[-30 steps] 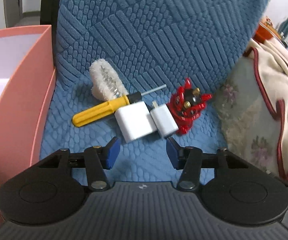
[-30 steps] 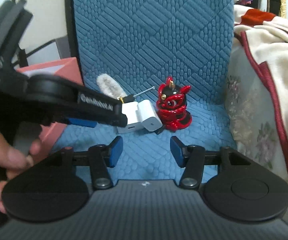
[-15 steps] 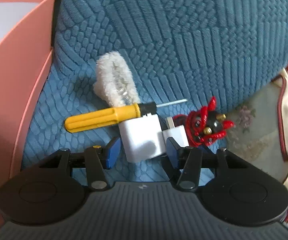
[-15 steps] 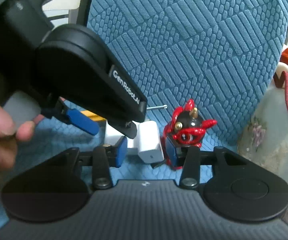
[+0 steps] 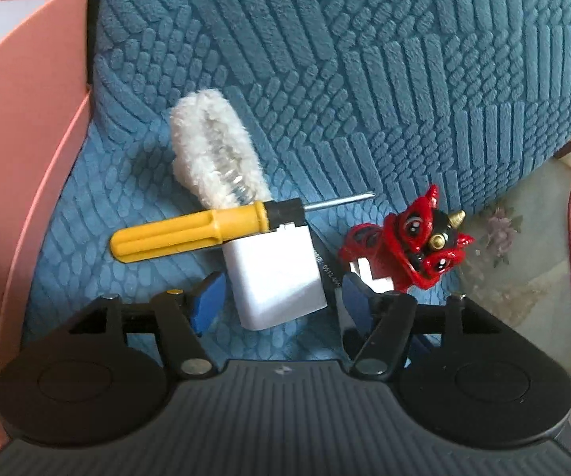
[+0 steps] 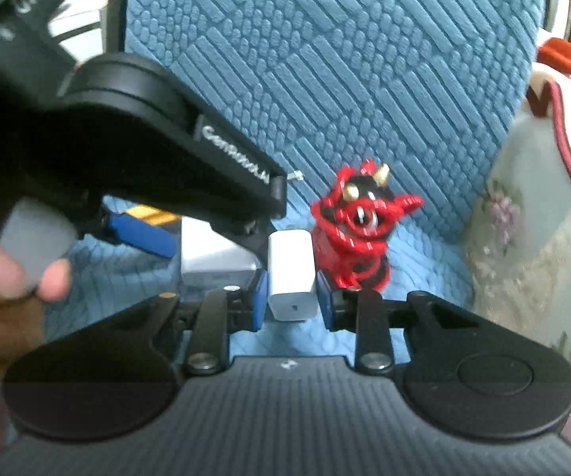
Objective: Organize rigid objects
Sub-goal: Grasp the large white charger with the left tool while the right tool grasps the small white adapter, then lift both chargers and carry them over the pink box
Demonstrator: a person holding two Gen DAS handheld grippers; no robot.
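On a blue textured seat lie a large white charger (image 5: 273, 277), a yellow-handled screwdriver (image 5: 190, 230), a fluffy white brush (image 5: 214, 170) and a red lion figurine (image 5: 416, 246). My left gripper (image 5: 275, 305) is open, its blue pads on either side of the large charger. My right gripper (image 6: 291, 297) is shut on a smaller white charger (image 6: 291, 277), right beside the figurine (image 6: 359, 226). The large charger (image 6: 214, 258) shows behind it. The left gripper body (image 6: 127, 139) fills the upper left of the right wrist view.
A pink box (image 5: 20, 158) stands at the left edge of the seat. A cream floral cloth with red trim (image 5: 543, 246) lies to the right. The blue backrest (image 5: 365, 79) rises right behind the objects.
Both grippers moved forward onto the chargers. The right gripper closed around the small charger. The left pads now straddle the large charger.
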